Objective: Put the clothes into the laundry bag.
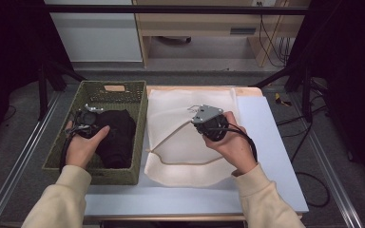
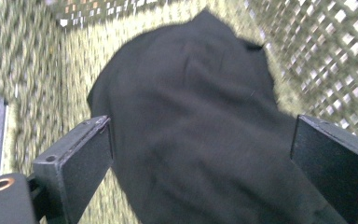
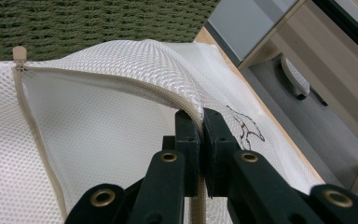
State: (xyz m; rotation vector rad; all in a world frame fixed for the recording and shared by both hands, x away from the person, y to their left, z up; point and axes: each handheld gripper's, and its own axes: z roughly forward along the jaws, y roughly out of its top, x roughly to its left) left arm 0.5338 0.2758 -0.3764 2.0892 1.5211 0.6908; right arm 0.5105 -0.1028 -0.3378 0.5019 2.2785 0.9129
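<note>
Mesh bag [image 3: 98, 126] edge pinched by raised right hand-held gripper [image 3: 200, 122].

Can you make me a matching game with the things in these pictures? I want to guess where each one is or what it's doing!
Things:
1. black cloth
2. white mesh bag
3. left gripper
4. right gripper

Places or states:
A. shut on the bag's zipper edge
B. lying inside the green basket
C. open, jaws on either side of the cloth
D. spread on the table, right of the basket

Pairs: 1-B, 2-D, 3-C, 4-A
</note>
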